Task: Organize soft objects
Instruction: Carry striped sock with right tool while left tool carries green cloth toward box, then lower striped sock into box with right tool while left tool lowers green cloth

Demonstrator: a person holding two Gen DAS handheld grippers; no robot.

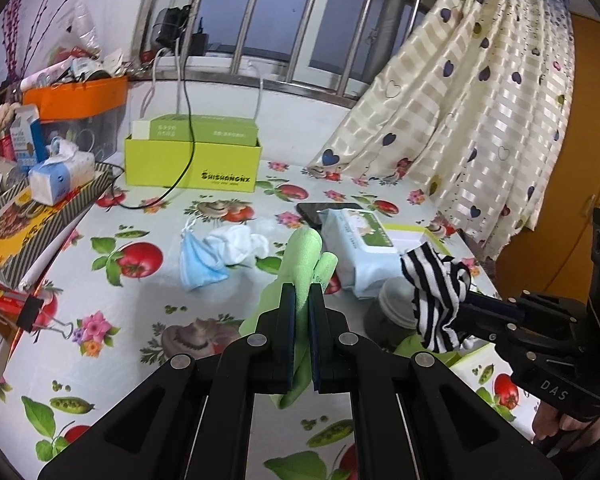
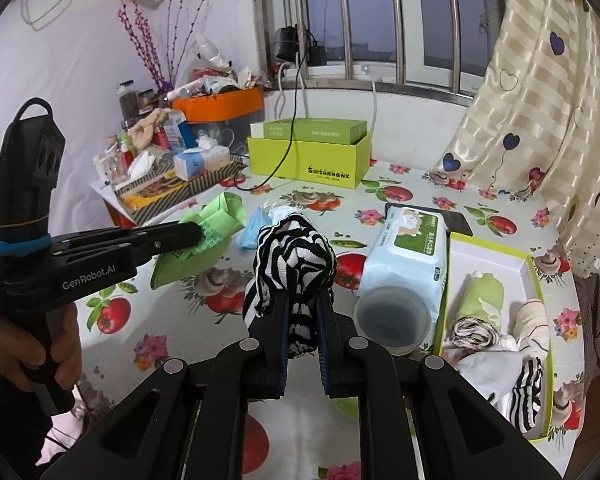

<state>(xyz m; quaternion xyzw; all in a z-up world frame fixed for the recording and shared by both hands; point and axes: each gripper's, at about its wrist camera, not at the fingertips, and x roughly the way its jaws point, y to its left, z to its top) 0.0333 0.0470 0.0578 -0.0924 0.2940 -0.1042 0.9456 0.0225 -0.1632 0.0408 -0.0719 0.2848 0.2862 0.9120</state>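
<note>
Green cloth [image 1: 305, 256] — striped sock [image 2: 292, 256] — both clamped

Black-and-white stripes on the sock [image 2: 292, 264] at frame centre. Light green on the cloth [image 1: 304, 264], also centre. Pale blue face mask [image 1: 198, 260] beside crumpled white fabric [image 1: 240, 242]. Red tomatoes, pink flowers and green peas printed over the white counter [image 1: 140, 312]. Lime-yellow box [image 1: 192, 164] with black lettering, upper middle. Cream curtain [image 1: 480, 120], dark hearts, upper right.
</note>
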